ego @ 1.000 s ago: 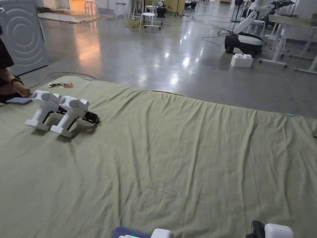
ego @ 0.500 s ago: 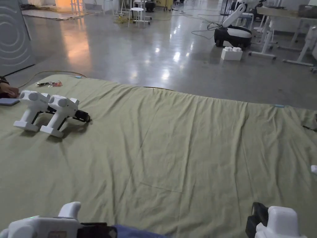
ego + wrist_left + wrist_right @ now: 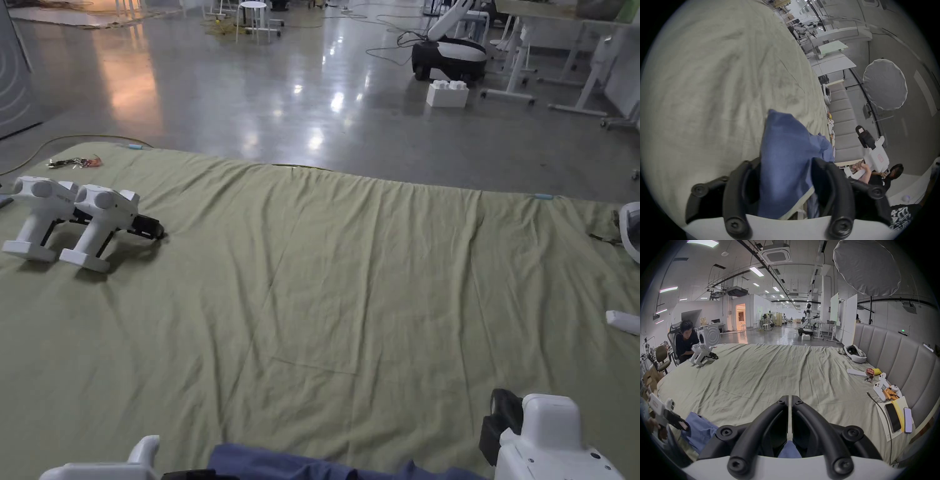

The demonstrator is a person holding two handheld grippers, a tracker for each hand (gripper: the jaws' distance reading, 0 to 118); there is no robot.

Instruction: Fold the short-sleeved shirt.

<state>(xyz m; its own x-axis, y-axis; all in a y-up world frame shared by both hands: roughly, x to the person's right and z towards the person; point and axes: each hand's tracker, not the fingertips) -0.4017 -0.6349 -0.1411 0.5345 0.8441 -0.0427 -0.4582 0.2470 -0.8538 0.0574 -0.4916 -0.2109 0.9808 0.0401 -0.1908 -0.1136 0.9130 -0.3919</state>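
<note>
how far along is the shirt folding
Barely started. Nothing is folded: the blue shirt hangs bunched at the near edge of the green sheet. In hand: the left hand-held gripper has shirt cloth between its jaws; the right hand-held gripper looks closed. Left: spreading flat, every fold.

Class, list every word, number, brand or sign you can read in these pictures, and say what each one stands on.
No text reads clearly enough to quote.
red snack packet on the bed: print too small.
pink label on the white body of the right gripper: blurred.
green sign above the padded headboard: too small to read.
</note>
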